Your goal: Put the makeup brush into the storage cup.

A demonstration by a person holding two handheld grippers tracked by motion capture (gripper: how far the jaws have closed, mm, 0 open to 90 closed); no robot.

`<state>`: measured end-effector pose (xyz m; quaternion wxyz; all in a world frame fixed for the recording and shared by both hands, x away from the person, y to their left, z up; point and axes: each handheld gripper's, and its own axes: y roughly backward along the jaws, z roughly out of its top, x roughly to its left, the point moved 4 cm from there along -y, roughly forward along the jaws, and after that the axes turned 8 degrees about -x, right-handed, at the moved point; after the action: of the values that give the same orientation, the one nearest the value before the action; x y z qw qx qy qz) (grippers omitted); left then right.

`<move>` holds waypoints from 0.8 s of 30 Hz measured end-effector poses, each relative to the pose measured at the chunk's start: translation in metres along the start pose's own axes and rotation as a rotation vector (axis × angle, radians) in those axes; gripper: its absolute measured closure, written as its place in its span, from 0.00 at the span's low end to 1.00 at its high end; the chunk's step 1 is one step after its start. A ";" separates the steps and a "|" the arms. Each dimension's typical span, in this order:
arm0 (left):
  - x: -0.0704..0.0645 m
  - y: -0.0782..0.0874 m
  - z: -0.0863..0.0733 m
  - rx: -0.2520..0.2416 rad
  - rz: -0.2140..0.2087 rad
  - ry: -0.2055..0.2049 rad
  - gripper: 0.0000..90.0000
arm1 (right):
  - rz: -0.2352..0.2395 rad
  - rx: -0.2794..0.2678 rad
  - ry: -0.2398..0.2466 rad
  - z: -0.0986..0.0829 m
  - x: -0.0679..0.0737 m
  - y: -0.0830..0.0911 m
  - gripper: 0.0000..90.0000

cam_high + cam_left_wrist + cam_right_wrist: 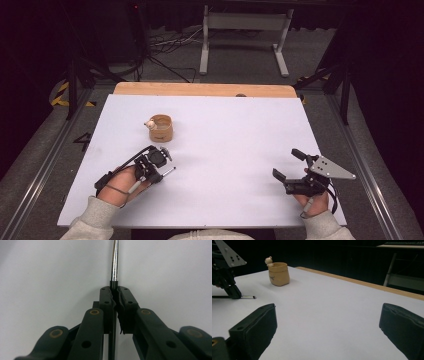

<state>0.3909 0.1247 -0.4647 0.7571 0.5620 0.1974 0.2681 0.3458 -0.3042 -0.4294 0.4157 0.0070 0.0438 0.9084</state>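
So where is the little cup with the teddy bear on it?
In the high view the tan bear cup stands on the white table, left of centre toward the far edge, just beyond the left gripper and the pen it holds.

The cup (160,128) stands on the surface (225,145), toward its far left part. A small figure (149,123) sits at the cup's left rim. Nearer than the cup lies the left hand-held gripper (161,176), with a thin rod (168,172) between its jaws. Well to the right of the cup, near the surface's front right corner, is the right hand-held gripper (287,165).
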 end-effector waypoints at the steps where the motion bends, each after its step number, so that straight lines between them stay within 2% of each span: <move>1: 0.000 0.000 0.000 -0.003 -0.002 -0.005 0.92 | 0.000 0.001 0.001 0.000 0.000 0.000 0.02; 7: 0.000 0.004 0.001 -0.019 0.004 -0.007 0.92 | -0.001 0.001 0.002 0.000 0.000 0.000 0.02; 14: 0.002 0.022 0.005 -0.127 0.014 0.003 0.92 | -0.001 0.001 0.001 0.000 0.000 -0.001 0.02; 16: 0.002 0.024 0.005 -0.136 0.018 0.000 0.92 | -0.002 0.002 0.001 0.000 0.000 -0.001 0.02; 24: 0.001 0.040 0.009 -0.241 0.035 -0.010 0.92 | -0.001 0.005 -0.002 -0.001 0.001 -0.002 0.02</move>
<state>0.3898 0.1272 -0.4233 0.8154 0.4715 0.1501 0.3004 0.3466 -0.3026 -0.4309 0.4160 0.0090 0.0456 0.9082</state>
